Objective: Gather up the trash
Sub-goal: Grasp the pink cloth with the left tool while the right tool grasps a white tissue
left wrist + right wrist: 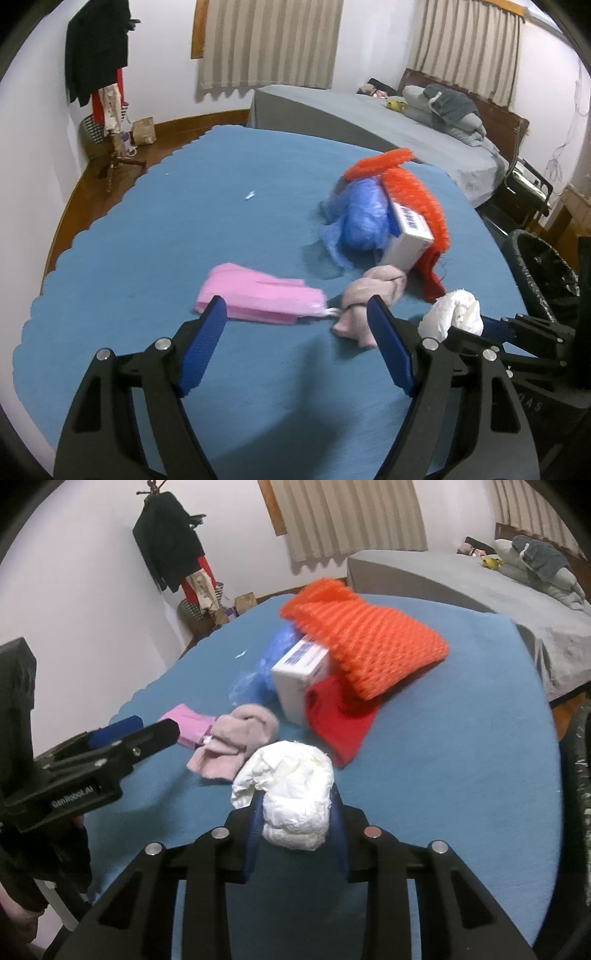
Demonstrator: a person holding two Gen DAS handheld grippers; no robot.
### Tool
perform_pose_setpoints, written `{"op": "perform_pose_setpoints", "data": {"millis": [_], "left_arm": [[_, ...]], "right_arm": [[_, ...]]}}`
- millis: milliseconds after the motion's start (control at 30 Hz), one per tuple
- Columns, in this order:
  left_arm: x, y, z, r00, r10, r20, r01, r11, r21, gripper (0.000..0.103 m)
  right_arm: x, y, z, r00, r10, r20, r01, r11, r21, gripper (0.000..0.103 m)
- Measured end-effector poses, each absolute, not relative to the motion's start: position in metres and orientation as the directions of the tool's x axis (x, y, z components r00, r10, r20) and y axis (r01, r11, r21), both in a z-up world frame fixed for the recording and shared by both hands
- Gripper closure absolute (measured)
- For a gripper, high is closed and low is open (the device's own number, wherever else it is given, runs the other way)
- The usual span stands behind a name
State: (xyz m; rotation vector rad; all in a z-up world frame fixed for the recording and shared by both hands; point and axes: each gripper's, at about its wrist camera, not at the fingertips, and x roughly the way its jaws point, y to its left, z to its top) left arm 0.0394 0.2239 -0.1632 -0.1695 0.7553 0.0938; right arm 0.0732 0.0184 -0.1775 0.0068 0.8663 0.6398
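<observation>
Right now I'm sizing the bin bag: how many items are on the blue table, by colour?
Orange: 1, net
Blue: 1, bag
White: 2, box, wad
Pink: 2, paper, cloth
Red: 1, piece
Total: 7

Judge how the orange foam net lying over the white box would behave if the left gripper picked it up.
The orange foam net drapes bent over the white box, so it is probably floppy and would sag from the fingers. Its open mesh suggests it is light and squashes easily. Lifting it might nudge the tilted box, which looks propped on the red cloth.
</observation>
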Motion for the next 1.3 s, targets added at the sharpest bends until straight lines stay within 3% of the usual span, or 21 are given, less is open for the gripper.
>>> {"op": "perform_pose_setpoints", "data": {"millis": [233,533,767,833,900,1300], "left_arm": [[0.06,0.193,-0.166,0.721,-0.048,-0.691,-0.079,0.985,-0.151,0.036],[0.084,0.175,-0.181,0.7,-0.056,-0.712,-0.079,0.985,-0.154,0.045],[0.094,0.162,-0.189,0.671,-0.052,-0.74,-0.075,0.988,-0.138,0.045],[0.094,0.16,-0.188,0.67,-0.039,-0.741,-0.074,0.99,-0.119,0.054],[0.093,0.159,-0.187,0.674,-0.03,-0.738,-0.078,0.991,-0.111,0.057],[0.084,0.155,-0.171,0.711,-0.04,-0.702,-0.074,0.989,-0.132,0.061]], "right_arm": [[0.081,-0.007,-0.17,0.518,0.496,-0.697,-0.466,0.847,0.257,0.071],[0.094,-0.025,-0.171,0.535,0.483,-0.694,-0.432,0.862,0.266,0.071],[0.101,-0.035,-0.174,0.537,0.473,-0.699,-0.406,0.871,0.278,0.071],[0.103,-0.037,-0.176,0.535,0.471,-0.701,-0.401,0.872,0.28,0.071],[0.104,-0.039,-0.176,0.536,0.471,-0.701,-0.397,0.873,0.282,0.071],[0.099,-0.047,-0.165,0.558,0.478,-0.678,-0.401,0.871,0.284,0.071]]}}
